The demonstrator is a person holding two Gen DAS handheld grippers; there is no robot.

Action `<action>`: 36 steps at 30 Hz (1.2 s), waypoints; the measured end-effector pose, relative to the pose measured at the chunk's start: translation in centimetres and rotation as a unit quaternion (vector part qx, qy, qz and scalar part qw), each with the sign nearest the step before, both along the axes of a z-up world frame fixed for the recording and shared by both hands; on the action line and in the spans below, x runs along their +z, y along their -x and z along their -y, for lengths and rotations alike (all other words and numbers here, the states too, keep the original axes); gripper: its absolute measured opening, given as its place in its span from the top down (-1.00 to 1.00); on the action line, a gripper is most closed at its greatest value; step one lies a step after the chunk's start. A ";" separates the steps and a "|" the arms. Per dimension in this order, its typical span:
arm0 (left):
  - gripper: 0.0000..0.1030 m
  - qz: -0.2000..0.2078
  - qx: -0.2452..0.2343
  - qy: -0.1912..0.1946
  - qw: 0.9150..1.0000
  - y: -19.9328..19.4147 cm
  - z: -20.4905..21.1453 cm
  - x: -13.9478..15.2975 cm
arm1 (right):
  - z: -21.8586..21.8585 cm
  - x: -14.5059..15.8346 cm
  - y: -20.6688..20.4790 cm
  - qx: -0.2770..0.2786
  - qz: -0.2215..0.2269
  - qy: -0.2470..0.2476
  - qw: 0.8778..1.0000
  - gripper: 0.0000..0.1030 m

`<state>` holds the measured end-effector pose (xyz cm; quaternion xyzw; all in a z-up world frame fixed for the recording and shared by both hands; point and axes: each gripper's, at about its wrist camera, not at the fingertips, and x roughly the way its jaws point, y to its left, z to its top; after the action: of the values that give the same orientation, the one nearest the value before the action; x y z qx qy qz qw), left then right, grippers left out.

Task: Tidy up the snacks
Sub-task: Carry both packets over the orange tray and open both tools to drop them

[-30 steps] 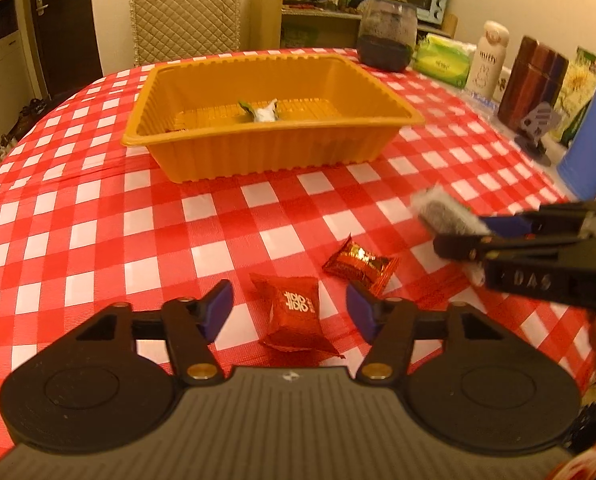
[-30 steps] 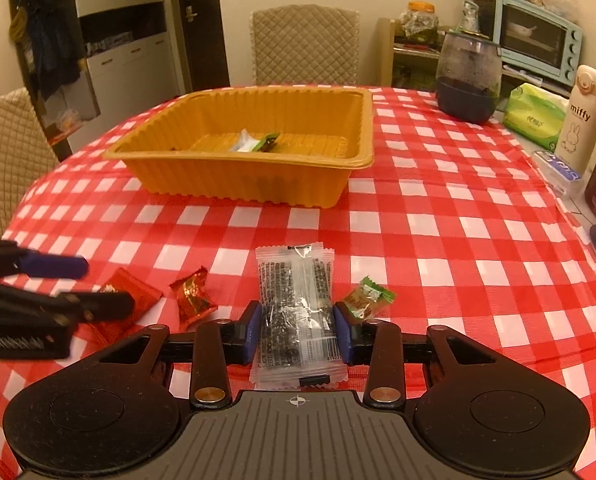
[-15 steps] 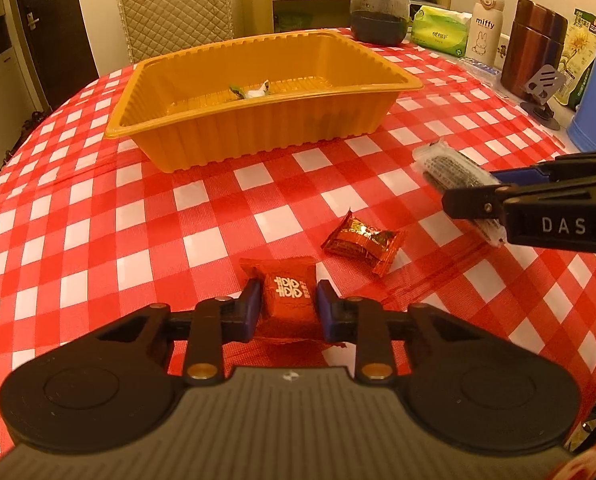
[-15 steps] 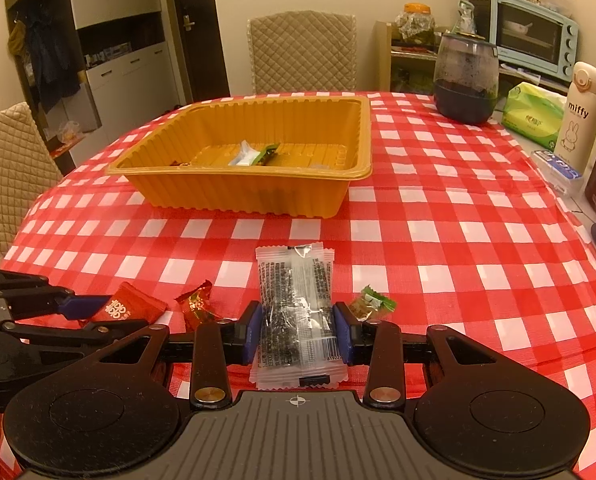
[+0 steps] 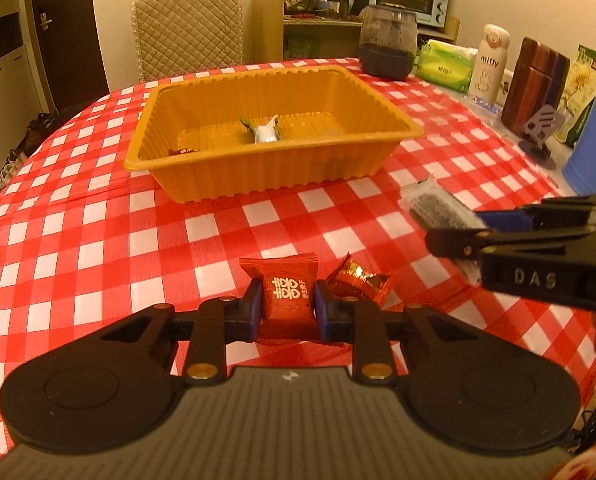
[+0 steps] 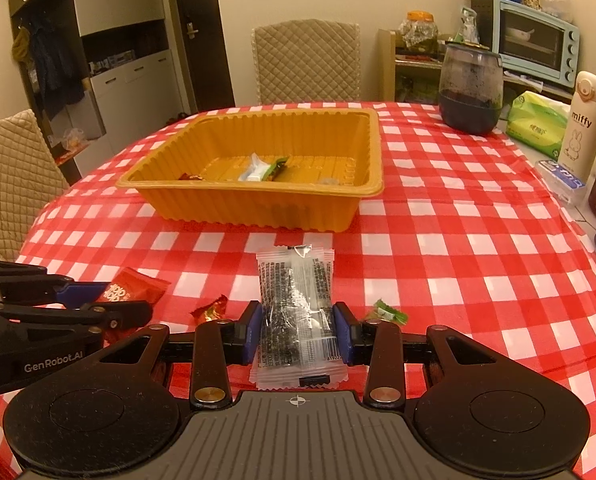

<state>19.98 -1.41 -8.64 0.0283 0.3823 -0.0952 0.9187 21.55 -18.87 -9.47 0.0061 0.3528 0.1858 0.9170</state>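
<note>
left tool [image 5: 288, 312] gripping red packet [image 5: 288, 298], right tool [image 6: 298, 332] pinching clear packet [image 6: 296, 312]

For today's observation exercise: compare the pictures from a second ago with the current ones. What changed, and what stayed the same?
The left tool was open around the red packet a second ago; it has closed on it and lifted it off the cloth. The right tool keeps its grip on the clear packet and has risen a little. The tray, its contents, the foil candy and the green candy have not moved.

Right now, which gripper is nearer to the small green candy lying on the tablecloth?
Right. The right gripper, shut on the clear seaweed packet, has the green candy just beside its right finger; the left gripper is farther left, holding the red packet.
</note>
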 end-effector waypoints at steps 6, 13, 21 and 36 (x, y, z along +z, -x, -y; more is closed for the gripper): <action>0.54 0.008 0.007 0.013 1.000 -0.3 -0.3 1.0 | -0.6 0.9 0.1 0.002 0.011 -0.008 1.000 0.25; 0.54 0.021 0.010 0.023 0.999 -0.7 -0.5 2.4 | -1.2 2.5 0.0 0.004 0.030 -0.019 0.999 0.25; 0.54 0.048 0.012 0.030 0.998 -2.4 -0.9 4.9 | -1.5 4.7 -1.0 0.000 0.055 -0.030 0.998 0.25; 0.54 0.071 0.027 0.043 0.996 -8.8 -2.1 7.6 | -1.2 7.0 -5.6 -0.029 0.068 -0.054 0.996 0.25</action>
<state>28.82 0.66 -1.02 -0.0147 0.3124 -0.0839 0.9461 27.17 -17.64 -2.47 0.0536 0.2791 0.1780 0.9421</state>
